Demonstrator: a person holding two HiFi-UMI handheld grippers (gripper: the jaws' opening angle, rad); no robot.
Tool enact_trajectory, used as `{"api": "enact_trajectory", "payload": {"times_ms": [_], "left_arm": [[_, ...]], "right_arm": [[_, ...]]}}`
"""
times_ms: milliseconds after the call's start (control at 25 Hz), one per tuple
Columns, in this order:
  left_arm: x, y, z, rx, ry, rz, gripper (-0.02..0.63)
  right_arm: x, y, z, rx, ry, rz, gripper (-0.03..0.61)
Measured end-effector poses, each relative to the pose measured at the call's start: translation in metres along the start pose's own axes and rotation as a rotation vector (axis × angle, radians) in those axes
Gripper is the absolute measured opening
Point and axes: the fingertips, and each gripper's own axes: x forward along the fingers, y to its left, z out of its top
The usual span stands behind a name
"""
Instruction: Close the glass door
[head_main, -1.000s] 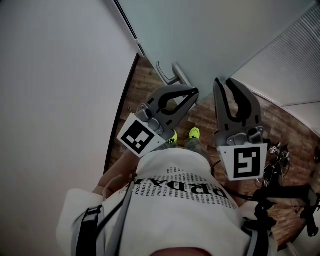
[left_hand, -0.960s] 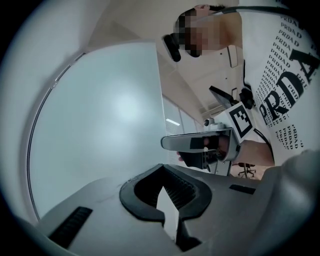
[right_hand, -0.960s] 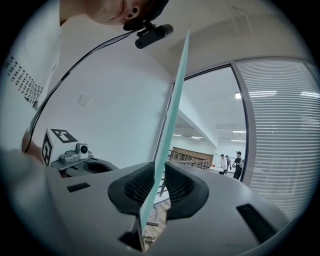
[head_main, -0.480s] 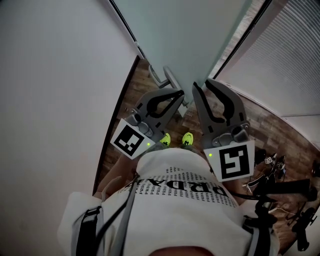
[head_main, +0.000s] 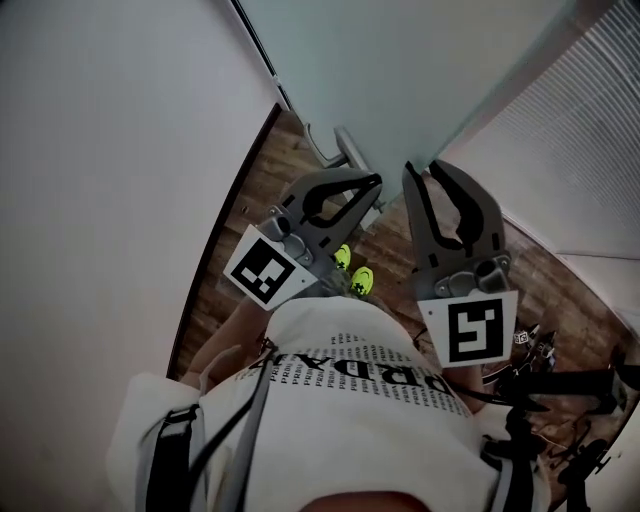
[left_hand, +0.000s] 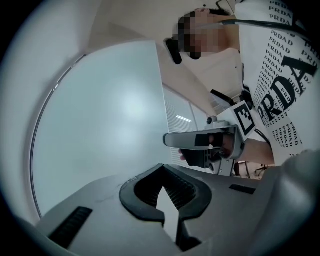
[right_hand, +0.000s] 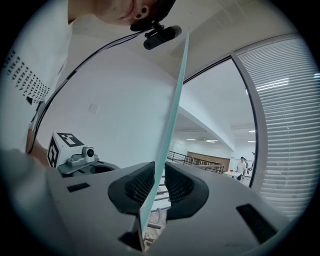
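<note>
Closest to me is the white printed shirt (head_main: 350, 400), filling the bottom of the head view. Just beyond it the left gripper (head_main: 378, 182) has its tongs pressed together at the tips. Only the hollow between the curved pads is left, and nothing is in it. To its right, the right gripper (head_main: 426, 170) pinches the free edge of the glass door (head_main: 400, 60). In the right gripper view, the greenish edge of the pane runs straight up between the two ribbed pads and down to their base.

Below the grippers I see yellow-green shoes (head_main: 352, 272) on the wooden floor (head_main: 265, 175). Past the left tongs, the metal lever handle (head_main: 335, 150) juts from the door. It is near the left gripper but apart from it.

The pale, frosted door rises from the floor between a white wall (head_main: 100, 150) on the left and slatted blinds (head_main: 590, 130) on the right. It stands at an angle to both.
</note>
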Motion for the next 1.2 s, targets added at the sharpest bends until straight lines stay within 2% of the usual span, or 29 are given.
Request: {"api": "enact_trajectory", "payload": {"times_ms": [360, 640, 920, 1200], "left_arm": [[0.01, -0.002, -0.005, -0.027, -0.042, -0.111, -0.005], [0.009, -0.003, 0.017, -0.013, -0.072, -0.161, -0.005], [0.008, -0.009, 0.015, -0.002, -0.088, -0.134, -0.005], [0.008, 0.002, 0.011, 0.001, -0.108, 0.019, -0.005]], "right_arm": [[-0.009, -0.01, -0.015, -0.01, 0.057, -0.113, 0.038], [-0.011, -0.015, 0.006, -0.051, 0.061, -0.177, 0.038], [-0.004, -0.008, 0.006, -0.054, 0.031, -0.1, 0.038], [0.003, 0.001, 0.011, -0.115, 0.0, 0.026, 0.038]]}}
